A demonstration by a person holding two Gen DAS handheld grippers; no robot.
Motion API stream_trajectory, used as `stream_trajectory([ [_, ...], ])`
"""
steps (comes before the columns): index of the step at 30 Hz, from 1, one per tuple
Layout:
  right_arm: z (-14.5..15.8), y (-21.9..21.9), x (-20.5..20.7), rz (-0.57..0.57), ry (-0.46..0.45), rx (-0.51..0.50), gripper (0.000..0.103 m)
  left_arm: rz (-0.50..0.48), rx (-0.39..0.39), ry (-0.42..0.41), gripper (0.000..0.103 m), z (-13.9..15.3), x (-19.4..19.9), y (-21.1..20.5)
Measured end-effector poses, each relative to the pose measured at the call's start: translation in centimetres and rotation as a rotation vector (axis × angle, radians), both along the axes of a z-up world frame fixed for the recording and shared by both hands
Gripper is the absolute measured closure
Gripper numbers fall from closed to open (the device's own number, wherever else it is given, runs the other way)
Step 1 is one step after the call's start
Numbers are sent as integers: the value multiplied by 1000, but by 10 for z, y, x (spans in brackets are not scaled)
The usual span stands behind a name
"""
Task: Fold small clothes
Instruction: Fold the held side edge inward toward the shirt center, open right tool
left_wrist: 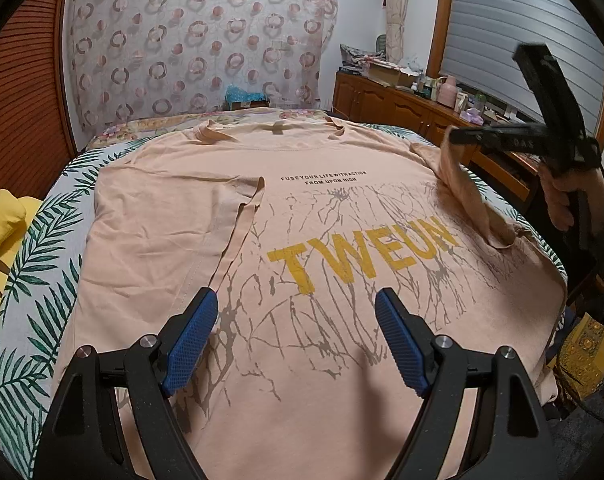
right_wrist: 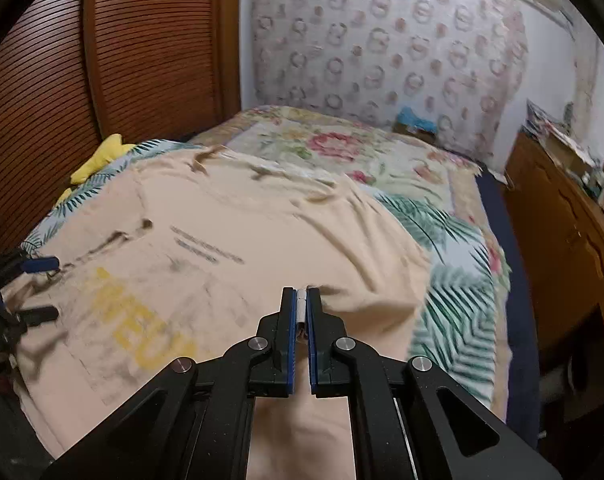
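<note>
My peach T-shirt (left_wrist: 310, 208) lies spread print-up on the leaf-patterned bedspread (left_wrist: 41, 280), directly ahead of and beneath both my tools. One side is done: the sleeve (left_wrist: 241, 216) off my left tool's outer finger is already folded inward onto the body, its edge running straight toward that finger. The opposite sleeve (left_wrist: 462, 184) is mid-fold. My right gripper (right_wrist: 301, 300) is clenched on it, a thin strip of fabric pinched between the blue pads, and the cloth rises off the shirt in a loose ridge. My left gripper (left_wrist: 297, 320) hangs released, jaws spread wide above the lower print, holding nothing.

I judge the job less than half finished: this sleeve must still be laid across, then the body folded up from the hem.

No basket or box for the folded clothes shows near my tools. The cabinet top (left_wrist: 402, 80) far beyond my right tool carries cluttered boxes and bottles, too small to identify.
</note>
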State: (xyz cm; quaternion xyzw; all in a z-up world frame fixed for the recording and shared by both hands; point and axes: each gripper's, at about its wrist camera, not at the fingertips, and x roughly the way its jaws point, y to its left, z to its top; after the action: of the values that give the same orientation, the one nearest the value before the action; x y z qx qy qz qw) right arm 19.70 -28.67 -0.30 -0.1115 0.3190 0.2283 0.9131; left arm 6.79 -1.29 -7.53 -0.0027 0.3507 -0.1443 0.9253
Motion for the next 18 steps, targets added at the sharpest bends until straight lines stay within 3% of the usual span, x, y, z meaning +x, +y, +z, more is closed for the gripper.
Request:
stream_trajectory([
  [5,0,16,14,50,0,47,98,0,-1,1,22,-1,0,0],
  [6,-1,14,14,54,1,50,93,-1,-1,2,22,-1,0,0],
  [7,-2,15,16,52,12,44,81,-1,-2,3,22,-2,0,0],
  [10,-9,3,15,11,12,22,63,-1,-4,3,22,-2,0,1],
  [18,-36,-22,-22,-30,68,-16,63,0,0,-2,22,-1,1,2],
])
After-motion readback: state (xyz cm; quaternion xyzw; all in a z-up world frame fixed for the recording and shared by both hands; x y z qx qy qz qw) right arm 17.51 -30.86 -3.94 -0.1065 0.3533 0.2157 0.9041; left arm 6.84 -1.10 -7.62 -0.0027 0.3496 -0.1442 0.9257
